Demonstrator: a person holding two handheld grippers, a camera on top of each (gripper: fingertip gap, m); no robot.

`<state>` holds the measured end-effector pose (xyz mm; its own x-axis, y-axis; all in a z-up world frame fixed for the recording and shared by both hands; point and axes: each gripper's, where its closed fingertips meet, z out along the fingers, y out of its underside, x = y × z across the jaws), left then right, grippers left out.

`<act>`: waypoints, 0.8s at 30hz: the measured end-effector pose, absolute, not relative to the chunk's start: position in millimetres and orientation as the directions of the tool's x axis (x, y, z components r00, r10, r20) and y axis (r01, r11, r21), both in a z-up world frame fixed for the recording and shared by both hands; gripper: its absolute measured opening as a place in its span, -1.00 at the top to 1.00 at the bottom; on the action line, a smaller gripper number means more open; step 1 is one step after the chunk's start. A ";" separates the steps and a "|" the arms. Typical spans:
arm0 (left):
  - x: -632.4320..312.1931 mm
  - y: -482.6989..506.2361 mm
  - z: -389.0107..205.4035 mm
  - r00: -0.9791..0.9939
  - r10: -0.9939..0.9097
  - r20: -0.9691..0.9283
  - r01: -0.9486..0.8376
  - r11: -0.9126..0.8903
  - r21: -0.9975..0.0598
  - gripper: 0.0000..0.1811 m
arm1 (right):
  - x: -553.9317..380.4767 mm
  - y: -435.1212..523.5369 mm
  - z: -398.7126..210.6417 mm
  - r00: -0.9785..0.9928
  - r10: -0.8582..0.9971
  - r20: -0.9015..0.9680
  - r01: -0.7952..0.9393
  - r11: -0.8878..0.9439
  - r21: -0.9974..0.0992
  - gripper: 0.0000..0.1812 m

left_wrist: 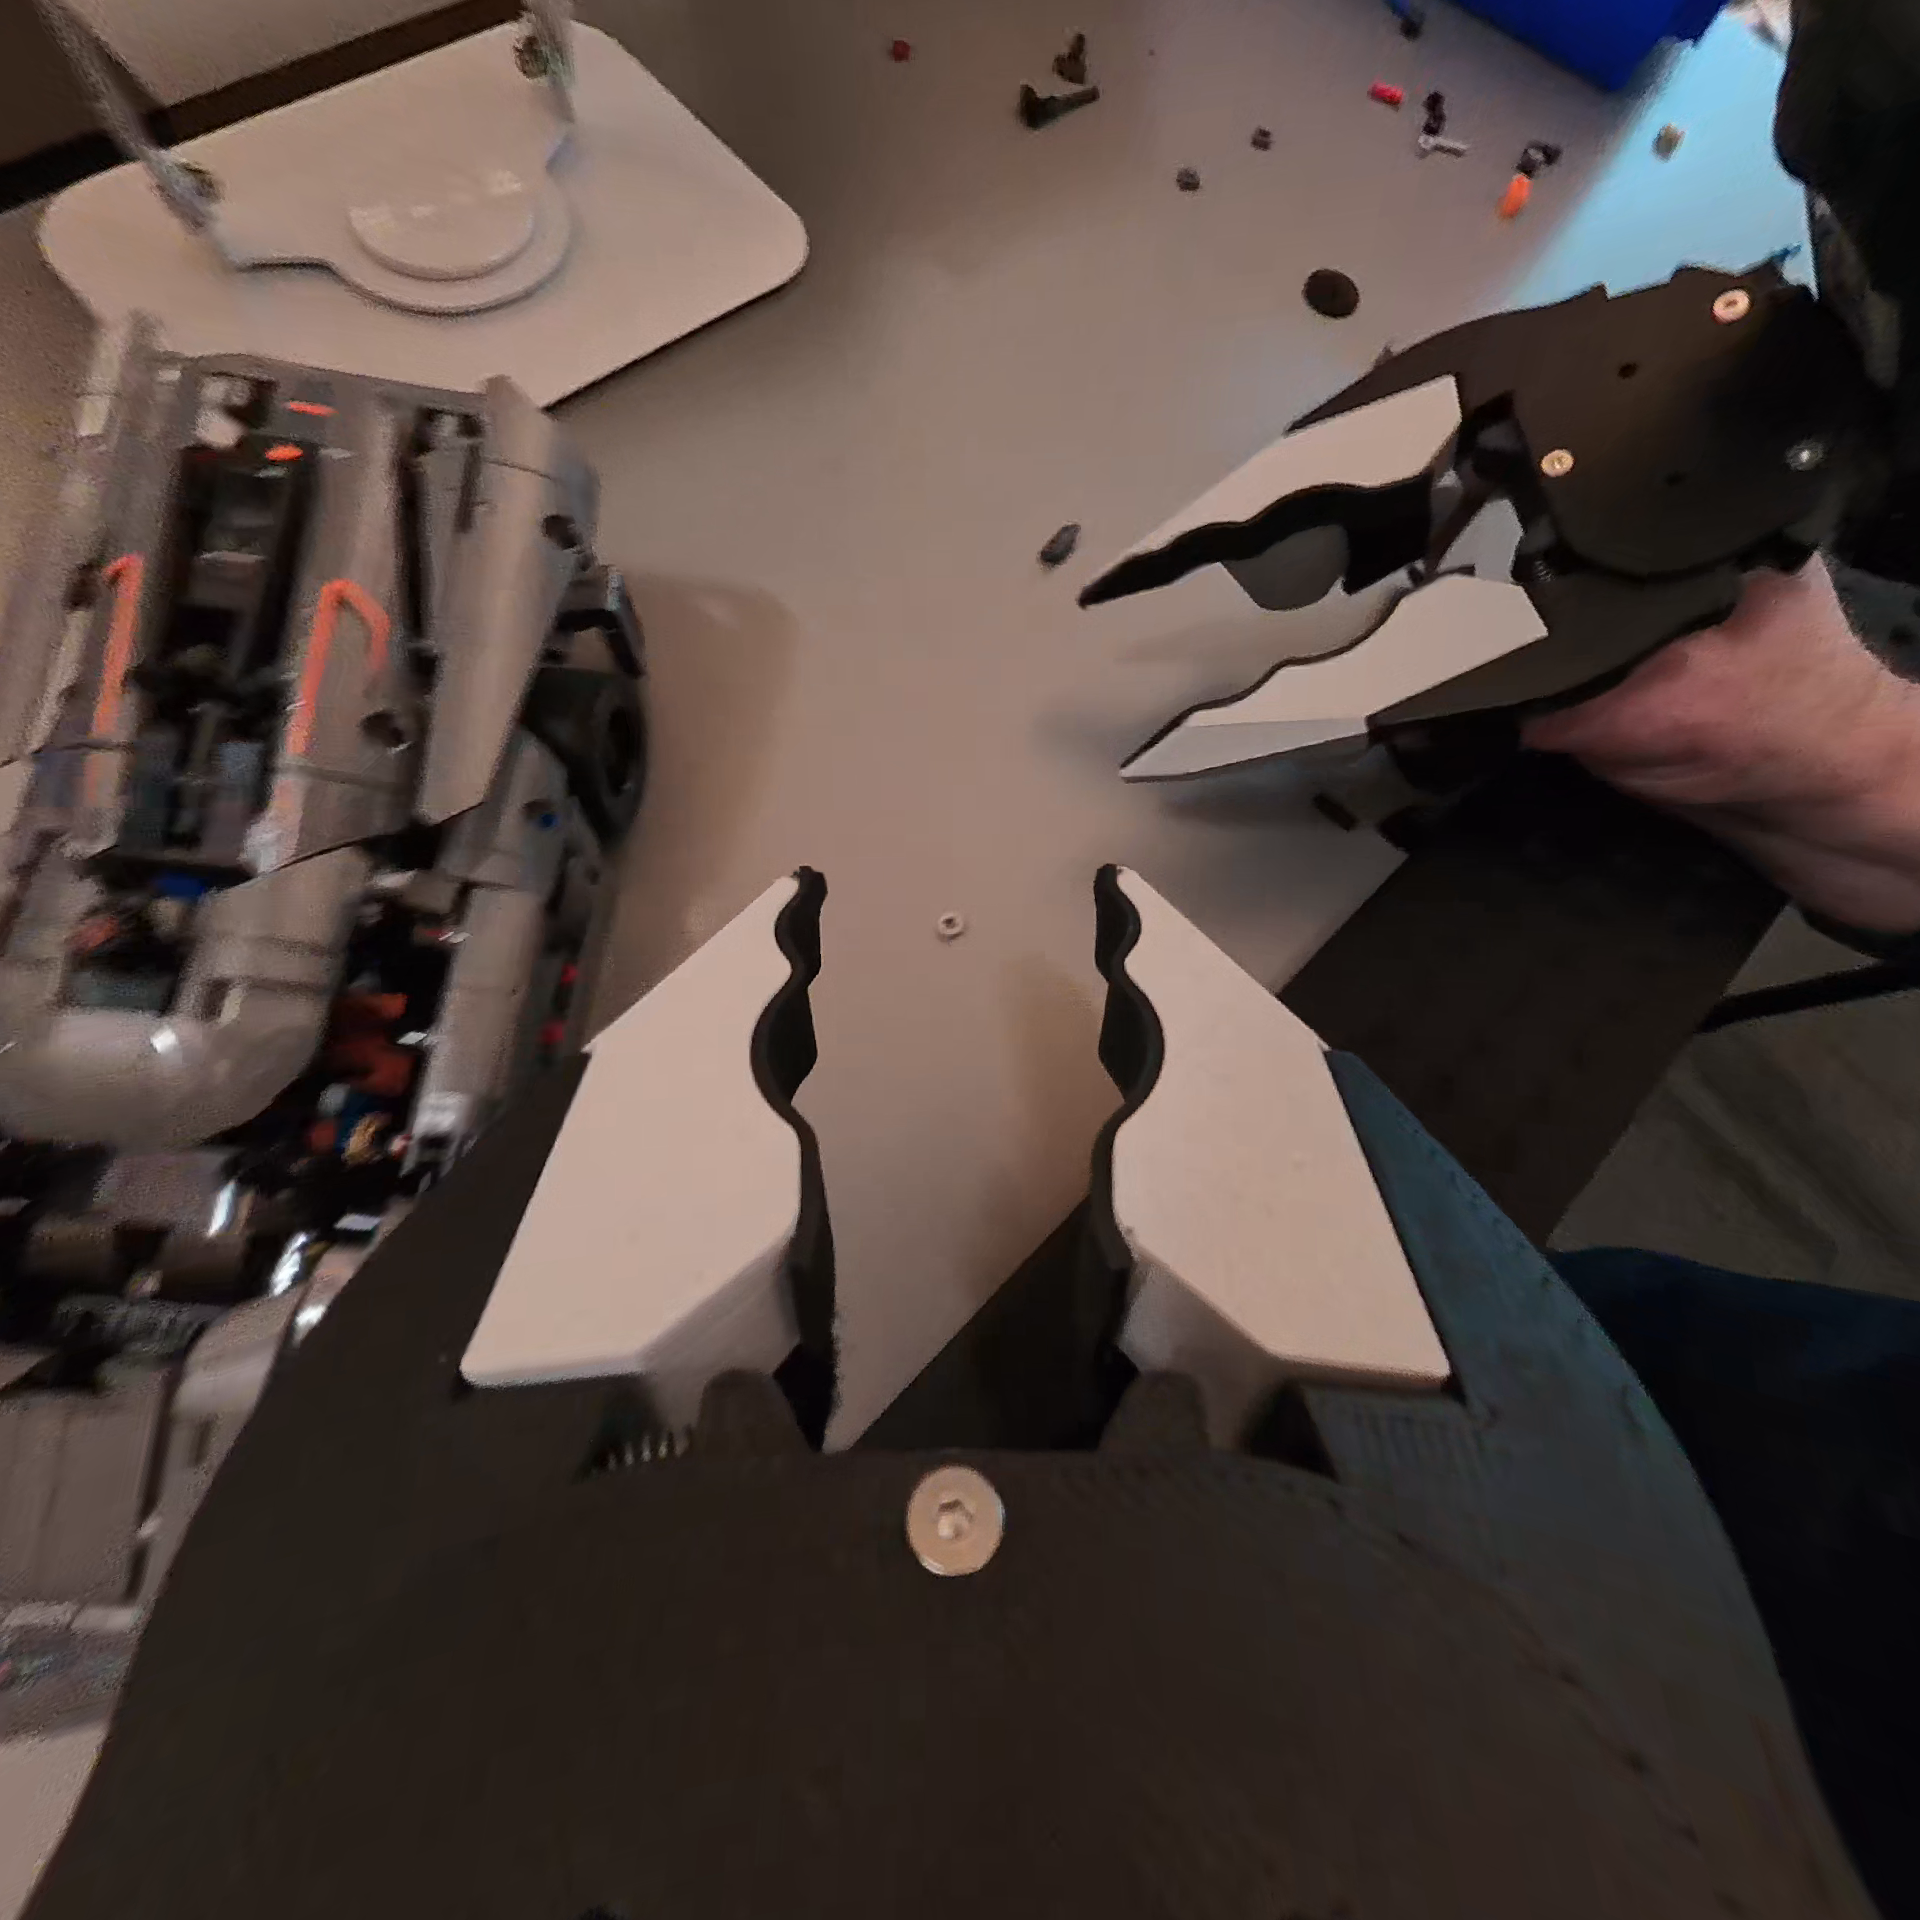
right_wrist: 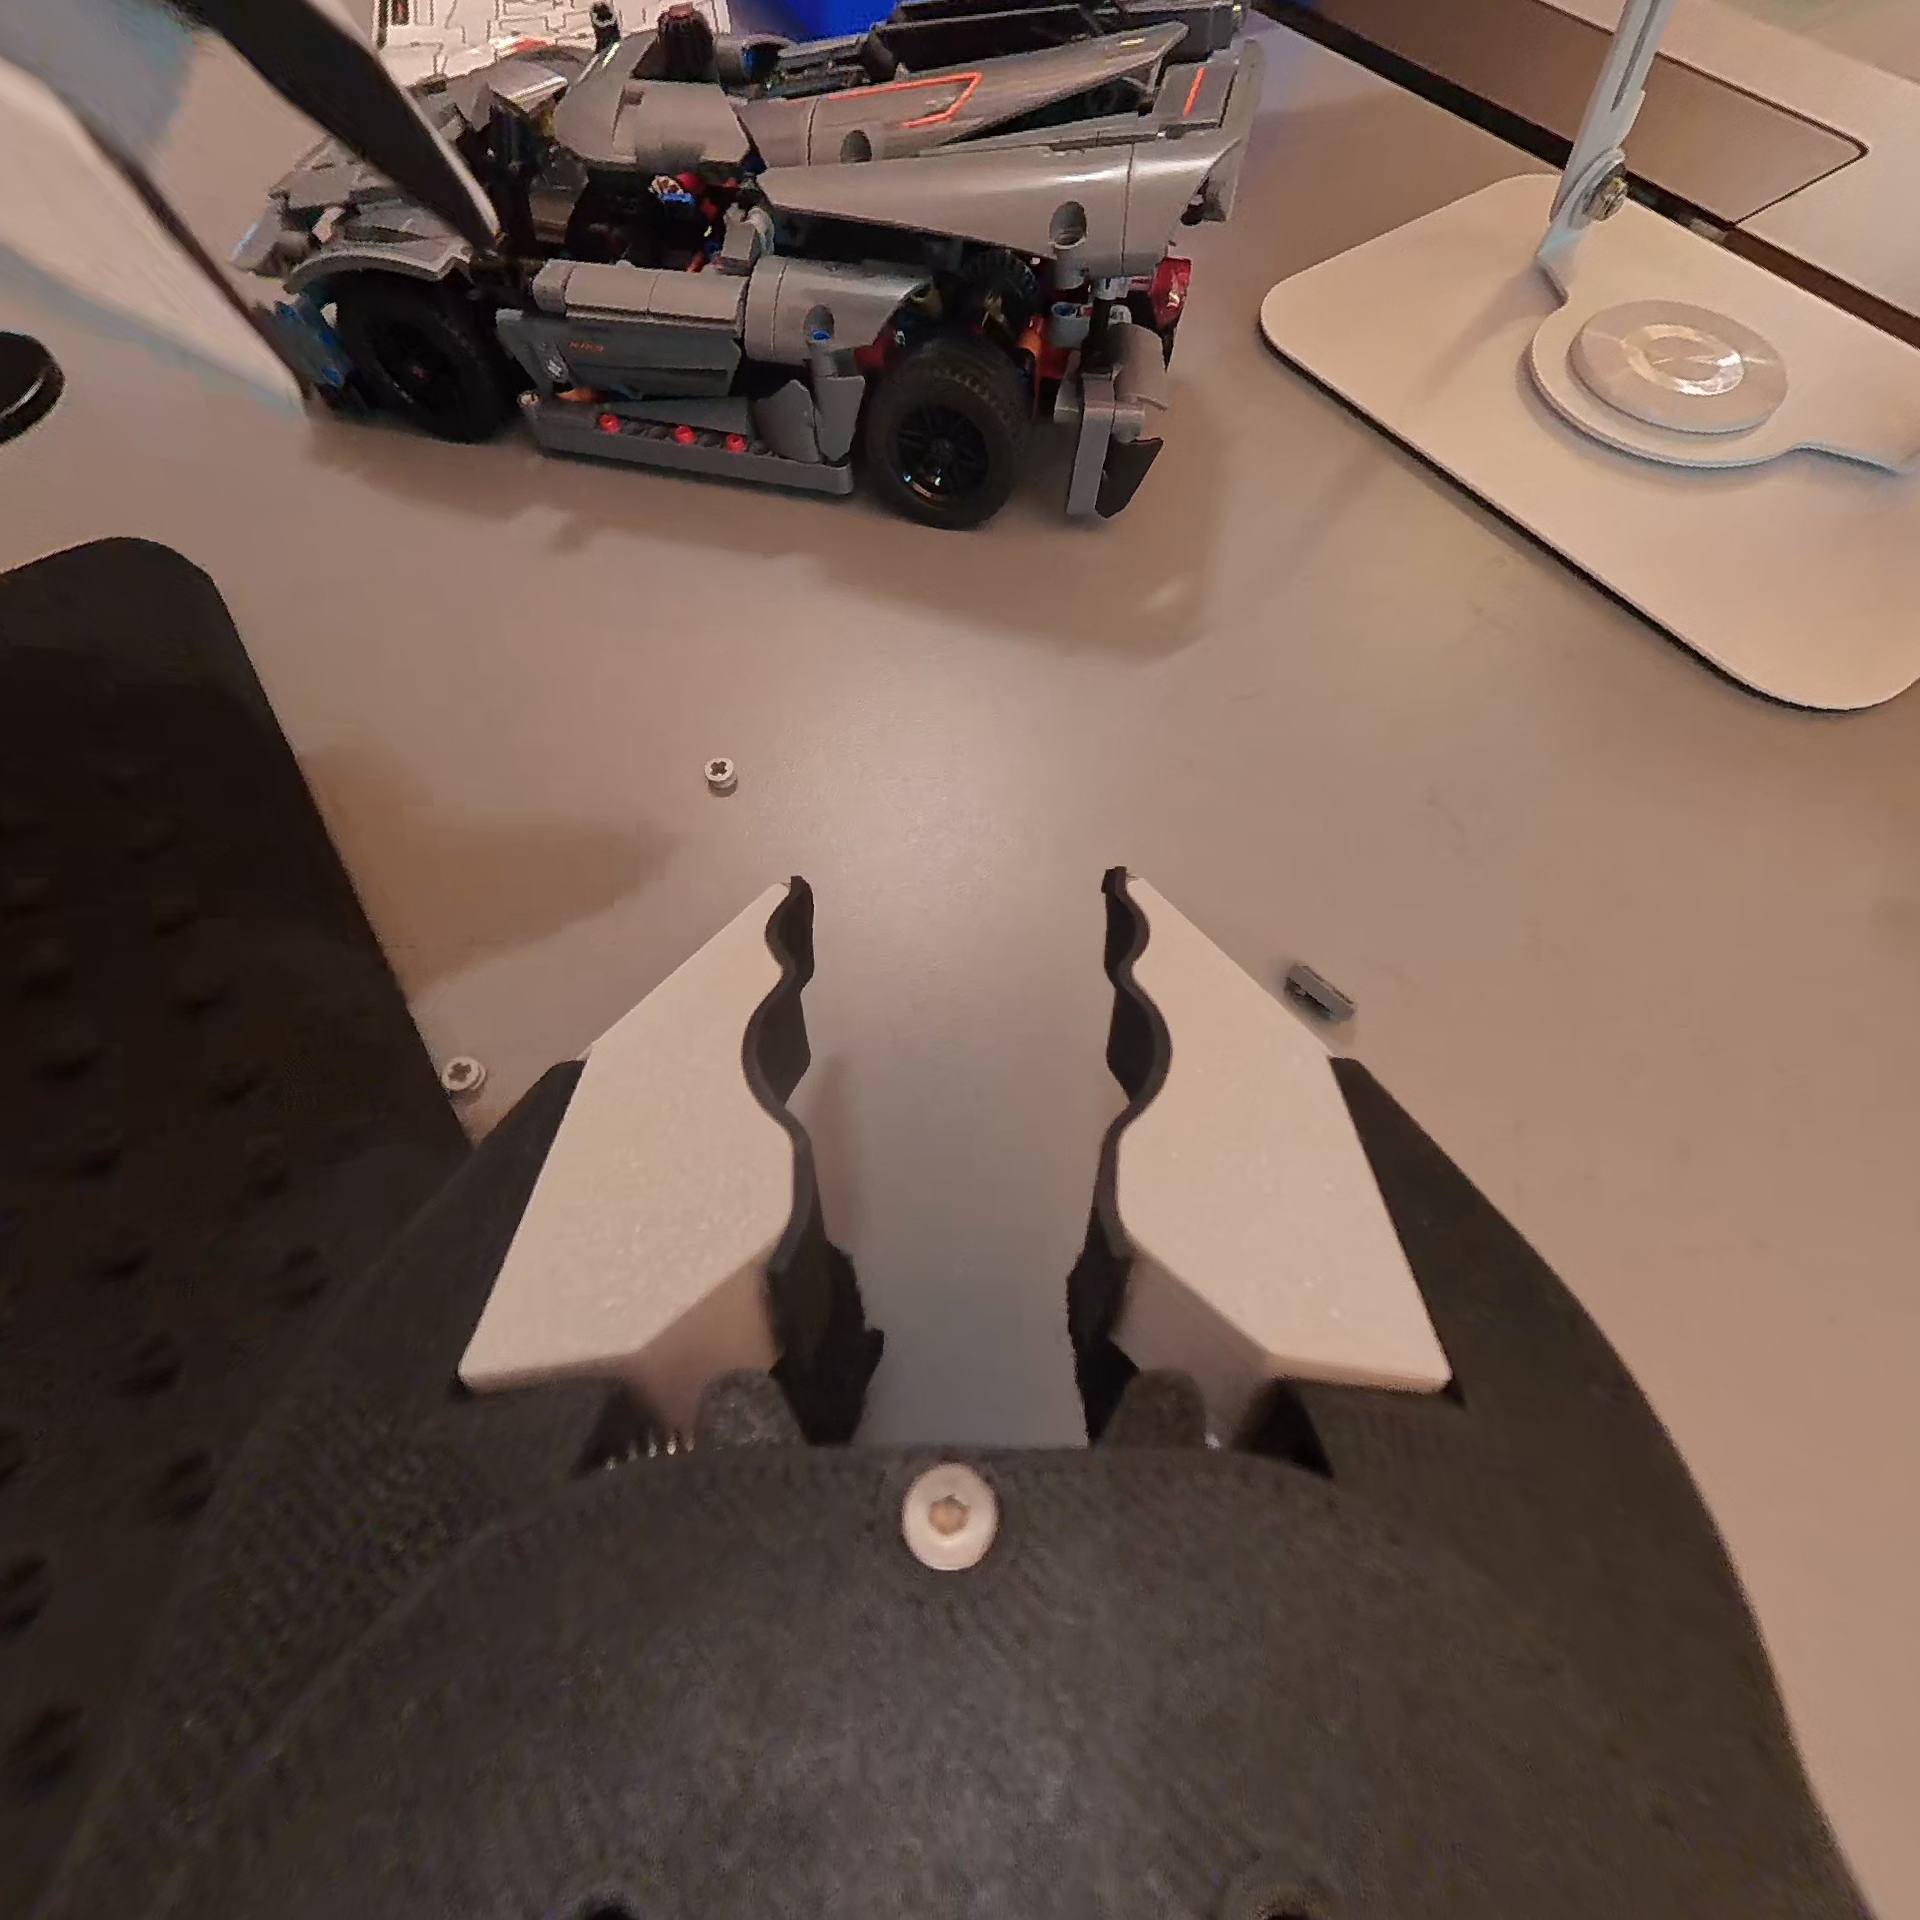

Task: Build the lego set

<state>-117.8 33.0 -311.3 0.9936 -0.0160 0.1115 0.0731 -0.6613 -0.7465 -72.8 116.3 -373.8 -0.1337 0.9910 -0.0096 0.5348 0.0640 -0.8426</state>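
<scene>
You have one grey lego car on the worktop, with two of its black wheels showing in the right wrist view. One white stand base sits beside it. Near your grippers lie two small round light-grey pieces, plus one flat dark-grey piece. Farther off, roughly a dozen tiny loose parts are scattered; blur prevents an exact count. You hold two grippers: left gripper, right gripper.

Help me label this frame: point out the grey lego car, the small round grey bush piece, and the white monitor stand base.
grey lego car (right_wrist: 790, 260): right wrist view, on its side body panel.
small round grey bush piece (right_wrist: 720, 773): right wrist view, on its top face.
white monitor stand base (right_wrist: 1455, 436): right wrist view, on its bare flat plate.
</scene>
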 end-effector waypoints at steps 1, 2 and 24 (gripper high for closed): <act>-111.0 39.5 -316.7 0.995 -0.027 0.101 0.057 -0.667 -0.743 0.44 | -72.8 117.5 -372.6 -0.128 0.992 -0.013 0.530 0.057 -0.846 0.37; -106.7 45.4 -323.5 0.994 -0.017 0.104 0.066 -0.672 -0.738 0.45 | -72.8 119.5 -370.9 -0.117 0.993 -0.018 0.523 0.047 -0.851 0.35; -109.0 48.1 -403.7 0.995 0.095 0.025 0.090 -0.770 -0.632 0.77 | -68.4 112.5 -375.8 -0.175 0.985 -0.008 0.540 0.089 -0.837 0.48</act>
<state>-109.0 48.1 -403.7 0.9951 0.0951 0.0253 0.0896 -0.7699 -0.6319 -68.4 112.5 -375.8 -0.1748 0.9846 -0.0081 0.5405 0.0891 -0.8366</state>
